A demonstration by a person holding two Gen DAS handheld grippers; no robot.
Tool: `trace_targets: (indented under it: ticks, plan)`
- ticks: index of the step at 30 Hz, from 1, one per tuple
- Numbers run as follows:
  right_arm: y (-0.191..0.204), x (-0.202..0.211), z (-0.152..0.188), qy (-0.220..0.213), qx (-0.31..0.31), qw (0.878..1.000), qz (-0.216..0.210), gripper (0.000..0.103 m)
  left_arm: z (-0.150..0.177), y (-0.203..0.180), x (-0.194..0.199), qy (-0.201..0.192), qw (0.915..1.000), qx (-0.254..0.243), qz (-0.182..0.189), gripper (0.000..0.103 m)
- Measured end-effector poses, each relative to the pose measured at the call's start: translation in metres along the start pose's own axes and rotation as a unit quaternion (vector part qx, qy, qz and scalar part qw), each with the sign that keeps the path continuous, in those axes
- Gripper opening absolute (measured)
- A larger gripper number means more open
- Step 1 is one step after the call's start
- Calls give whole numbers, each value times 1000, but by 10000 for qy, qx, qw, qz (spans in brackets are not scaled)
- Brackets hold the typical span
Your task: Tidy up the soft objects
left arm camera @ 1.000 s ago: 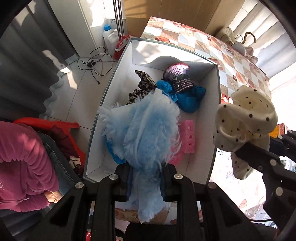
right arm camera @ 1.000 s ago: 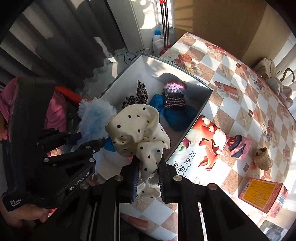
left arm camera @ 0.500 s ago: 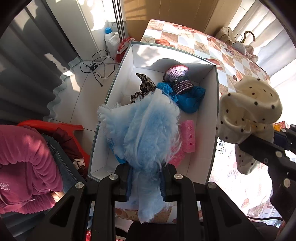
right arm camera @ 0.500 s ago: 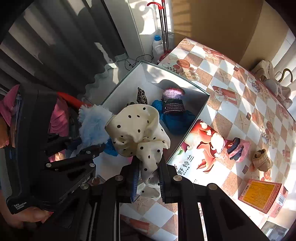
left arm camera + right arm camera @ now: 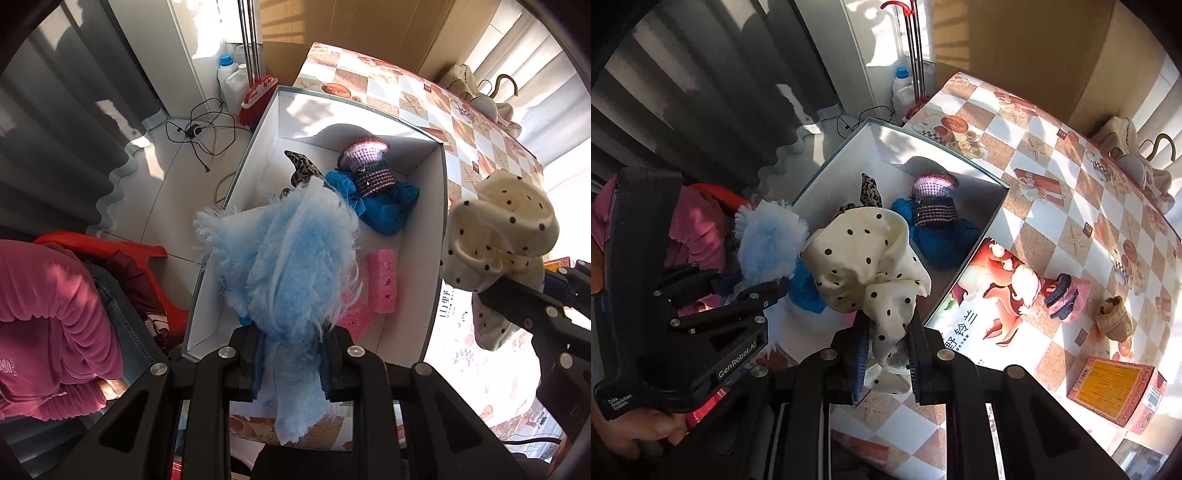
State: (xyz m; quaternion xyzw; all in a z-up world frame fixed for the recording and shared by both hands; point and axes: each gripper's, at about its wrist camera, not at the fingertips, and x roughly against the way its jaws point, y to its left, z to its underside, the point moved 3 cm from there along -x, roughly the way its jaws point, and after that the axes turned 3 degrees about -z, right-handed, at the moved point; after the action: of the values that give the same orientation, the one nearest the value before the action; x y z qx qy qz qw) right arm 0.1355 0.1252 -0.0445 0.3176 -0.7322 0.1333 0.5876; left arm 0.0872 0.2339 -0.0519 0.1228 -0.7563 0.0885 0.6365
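Your left hand-held gripper [image 5: 291, 354] pinched a fluffy pale-blue cloth [image 5: 284, 266], its shaggy long axis running up and away from the fingers, with a loose tail hanging below them. It hung over the near end of a white cardboard box [image 5: 436, 236], whose long axis ran away from you toward the far corner of the surface [image 5: 1071, 206], a table covered in a checked brown-and-white oilcloth. Your right hand-held gripper [image 5: 886, 354] was pressed on a cream cloth with black dots [image 5: 868, 266], bunched into smooth, rounded folds that rose above the fingers, over the box's near right edge. Inside the box lay a bright blue garment [image 5: 388, 206] with a purple-and-pink crocheted hat [image 5: 369, 162] on top, a leopard-print piece [image 5: 301, 168] standing up beside them, and a pink foam roller [image 5: 382, 280] with small holes. The blue cloth hid much of the box floor, so the other pink and blue scraps beneath it were hard to identify. On the surface to the right sat a pink knitted shoe [image 5: 1067, 295], a tan knitted shoe [image 5: 1115, 317] and a pink-and-yellow carton [image 5: 1115, 395].
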Motion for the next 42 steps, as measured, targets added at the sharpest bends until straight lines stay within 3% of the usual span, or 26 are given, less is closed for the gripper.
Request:
trace_targets:
  ticks: [18, 26, 27, 28, 29, 30, 31, 32, 42]
  plan:
    - [3, -17, -22, 134, 15, 9999, 33, 20, -9, 5, -16, 121, 9999, -46, 23, 26]
    - [2, -29, -30, 248, -54, 9997, 6, 20, -13, 3, -21, 158, 9997, -174, 62, 31]
    - [2, -29, -31, 267, -73, 9995, -118, 22, -13, 3, -21, 169, 9996, -198, 81, 32]
    - [3, -29, -32, 288, -100, 9992, -252, 32, -13, 2, -22, 170, 9995, -222, 125, 37]
    - [3, -28, -33, 251, -125, 9991, -334, 50, -12, 2, -21, 158, 9995, -229, 141, 46]
    - [4, -25, -34, 162, -129, 9994, -289, 61, -13, 2, -21, 139, 9996, -234, 108, 54]
    - [5, -22, -35, 44, -112, 9998, -184, 72, -12, 1, -20, 119, 9996, -256, 60, 73]
    - [5, -19, -36, -49, -79, 9999, -120, 72, -12, 0, -19, 91, 9995, -314, 50, 83]
    - [-9, -5, -32, -206, -232, 9995, -28, 72, -17, -1, -10, -7, 9994, -243, 255, 84]
